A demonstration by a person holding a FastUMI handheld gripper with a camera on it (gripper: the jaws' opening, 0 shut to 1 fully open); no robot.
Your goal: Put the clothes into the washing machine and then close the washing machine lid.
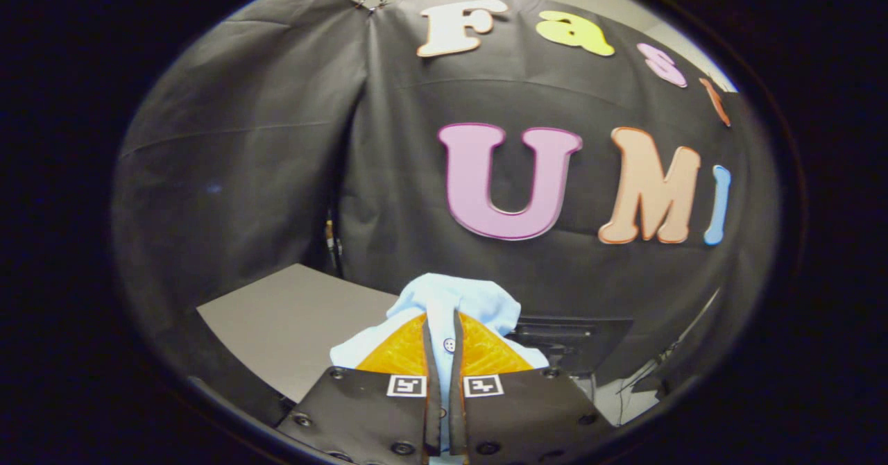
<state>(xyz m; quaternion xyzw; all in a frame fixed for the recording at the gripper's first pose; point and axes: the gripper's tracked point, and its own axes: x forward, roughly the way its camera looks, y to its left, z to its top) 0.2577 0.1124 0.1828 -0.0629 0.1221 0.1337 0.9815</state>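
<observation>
A light blue shirt (458,300) with a small button bunches up over and between my fingers. My gripper (444,330) is shut on it, both fingers pressing a fold of the cloth, and it is held up in the air above the table. More of the shirt hangs down on both sides of the fingers. Just beyond the fingers to the right is a dark machine body (576,343), partly hidden by the shirt; its lid cannot be made out.
A grey table top (291,326) lies below and to the left of the fingers. The black cloth wall closes off the back and the left side.
</observation>
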